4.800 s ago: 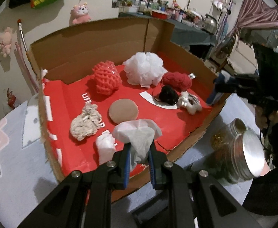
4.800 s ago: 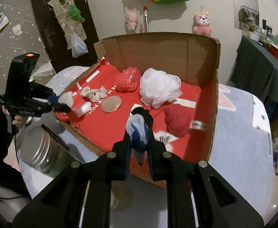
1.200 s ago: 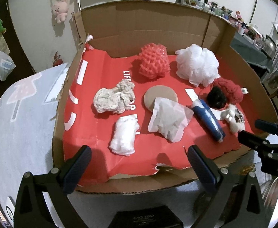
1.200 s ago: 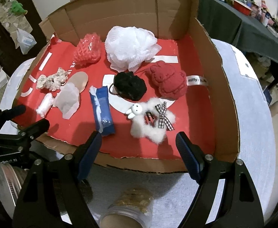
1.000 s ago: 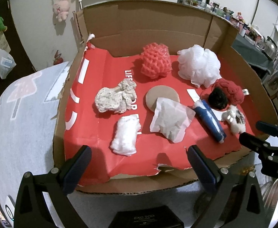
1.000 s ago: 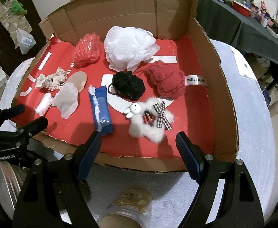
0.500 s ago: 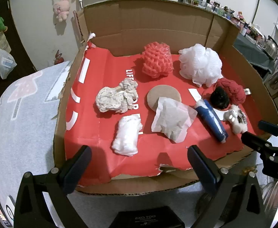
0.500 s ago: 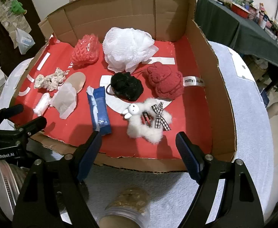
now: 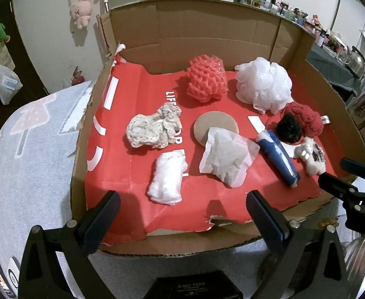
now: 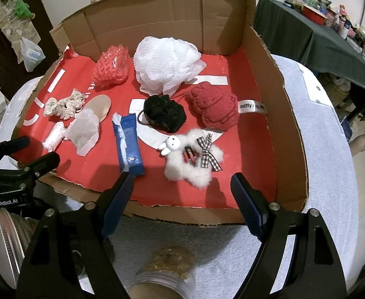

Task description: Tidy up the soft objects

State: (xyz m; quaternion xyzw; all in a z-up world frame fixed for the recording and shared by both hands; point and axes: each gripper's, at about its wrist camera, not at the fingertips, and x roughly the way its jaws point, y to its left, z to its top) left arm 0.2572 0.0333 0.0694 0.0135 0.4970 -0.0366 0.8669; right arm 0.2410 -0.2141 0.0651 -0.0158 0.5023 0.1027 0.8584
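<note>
The brown cardboard tray with its red paper liner (image 9: 122,169) now holds everything. The crinkled white tissue packet (image 9: 226,158) lies at centre and the blue soft tube with white wrap (image 10: 128,144) at about four o'clock of it, both let go moments ago. My left claw (image 9: 182,220) and right claw (image 10: 182,204) hang empty, jaws wide apart, at the six o'clock edge; sorting looks finished.

The cardboard box (image 10: 282,114) is walled on three sides, open in front; bare red liner (image 10: 244,154) lies right of the white plush (image 10: 189,167).
</note>
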